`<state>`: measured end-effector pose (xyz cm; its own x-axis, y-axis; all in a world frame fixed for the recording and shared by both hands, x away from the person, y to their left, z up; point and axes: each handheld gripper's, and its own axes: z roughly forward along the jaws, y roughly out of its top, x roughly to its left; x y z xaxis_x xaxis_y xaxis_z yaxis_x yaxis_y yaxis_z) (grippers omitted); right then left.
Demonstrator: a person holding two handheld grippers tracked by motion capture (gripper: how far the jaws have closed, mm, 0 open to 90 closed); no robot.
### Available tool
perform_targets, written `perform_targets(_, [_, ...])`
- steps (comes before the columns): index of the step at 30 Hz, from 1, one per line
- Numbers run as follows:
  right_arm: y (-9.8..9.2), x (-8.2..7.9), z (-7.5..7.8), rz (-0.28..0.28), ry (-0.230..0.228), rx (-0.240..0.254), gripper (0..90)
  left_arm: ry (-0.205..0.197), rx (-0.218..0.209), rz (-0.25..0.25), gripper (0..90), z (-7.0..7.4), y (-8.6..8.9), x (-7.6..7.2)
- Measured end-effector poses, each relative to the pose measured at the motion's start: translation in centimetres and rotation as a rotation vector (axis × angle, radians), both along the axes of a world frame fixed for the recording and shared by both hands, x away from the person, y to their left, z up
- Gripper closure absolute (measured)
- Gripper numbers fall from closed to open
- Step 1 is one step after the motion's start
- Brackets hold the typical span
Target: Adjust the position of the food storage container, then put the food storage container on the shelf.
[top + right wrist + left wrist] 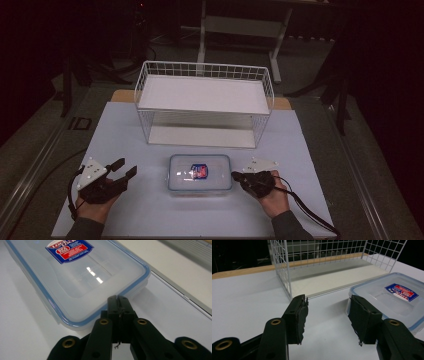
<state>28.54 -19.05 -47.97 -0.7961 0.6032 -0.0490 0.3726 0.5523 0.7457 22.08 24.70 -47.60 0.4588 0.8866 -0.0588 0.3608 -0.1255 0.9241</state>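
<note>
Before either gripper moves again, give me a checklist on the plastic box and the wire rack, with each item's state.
1. Lid seated flat on the plastic box: ok.
2. Right gripper pressed shut at the box's rim, nothing between the pads: ok; whether it touches, cannot tell.
3. Left gripper jaws apart, nothing between them: ok.
4. Left gripper beside the box, not on it: ok.
5. Wire rack shelves bare: ok.
6. Lid latches locked: cannot tell.
</note>
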Motion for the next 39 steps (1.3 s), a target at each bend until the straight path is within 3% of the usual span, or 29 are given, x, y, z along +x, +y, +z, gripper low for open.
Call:
perform_targets(6, [-0.5, -0.1, 1.2, -0.032, -0.007, 0.083, 79.5, 0.011, 0.006, -0.013, 46.6, -0.1, -0.2, 0.1])
perform_targets(11, [-0.6, 0.1, 1.6, -0.038, 0.036, 0.171, 62.3, 0.038, -0.003, -0.020, 45.2, -0.1, -0.6, 0.5])
perform_targets(14, [-0.3, 0.3, 1.5, -0.050, 0.049, 0.172, 56.0, 0.101, -0.034, -0.060, 43.5, -0.3, -1.2, 1.0])
perform_targets(17, [0.1, 0.4, 1.3, -0.055, 0.069, 0.179, 54.2, 0.127, -0.004, -0.104, 43.5, -0.2, -2.5, 1.1])
perform_targets(20, [0.4, 0.6, 1.2, -0.058, 0.085, 0.181, 50.9, 0.128, 0.018, -0.140, 41.4, 0.2, -4.0, 1.3])
perform_targets(24, [0.7, 1.0, 0.9, -0.052, 0.133, 0.205, 49.8, 0.166, 0.008, -0.146, 40.4, 0.1, -5.8, 2.2])
perform_targets(30, [0.8, 1.4, 0.3, -0.079, 0.148, 0.189, 39.5, 0.211, 0.024, -0.171, 35.5, -0.4, -8.1, 3.6])
perform_targets(33, [1.0, 1.6, 0.0, -0.081, 0.179, 0.215, 33.2, 0.265, -0.012, -0.197, 25.5, -1.2, -8.6, 4.3])
perform_targets(39, [1.2, 2.0, -0.5, -0.099, 0.234, 0.237, 18.4, 0.350, -0.097, -0.203, 19.0, -2.3, -8.6, 5.2])
